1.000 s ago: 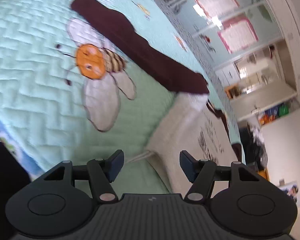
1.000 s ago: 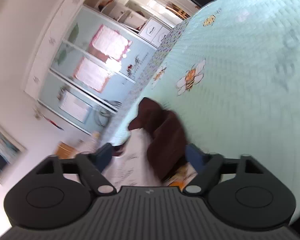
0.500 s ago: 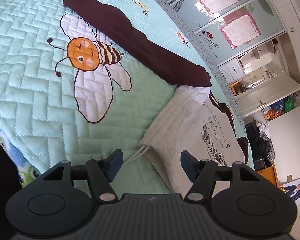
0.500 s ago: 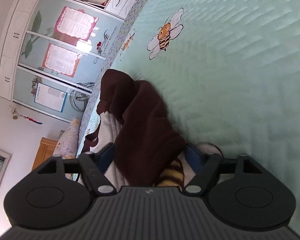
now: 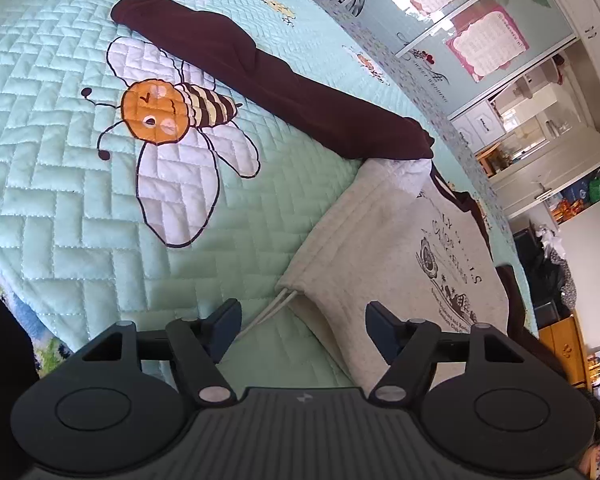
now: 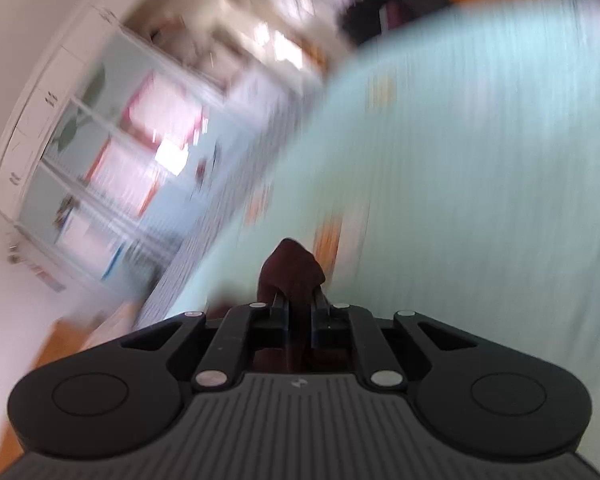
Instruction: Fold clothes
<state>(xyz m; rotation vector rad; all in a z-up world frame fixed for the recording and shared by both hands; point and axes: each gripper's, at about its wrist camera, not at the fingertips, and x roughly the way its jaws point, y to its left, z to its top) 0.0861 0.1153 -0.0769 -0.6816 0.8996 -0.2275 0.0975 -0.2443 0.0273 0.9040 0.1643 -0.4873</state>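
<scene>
The right gripper point(image 6: 299, 320) has just closed, pinching dark maroon sleeve fabric point(image 6: 292, 270) at lower centre. The open left gripper point(image 5: 300, 322) straddles the grey sweatshirt's hem corner point(image 5: 300, 288); the other maroon sleeve point(image 5: 268, 76) runs diagonally toward upper left.

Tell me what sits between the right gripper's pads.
A bunched fold of dark maroon cloth, pinched by the right gripper, seen in the right wrist view.

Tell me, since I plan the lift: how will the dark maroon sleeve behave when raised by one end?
Likely floppy: the maroon sleeve lies flat with soft creases on the quilt. Probably light, since the right gripper, its jaws having just closed on maroon fabric, bunches it into a small tuft. It should trail and drag, still joined to the cream body.
</scene>
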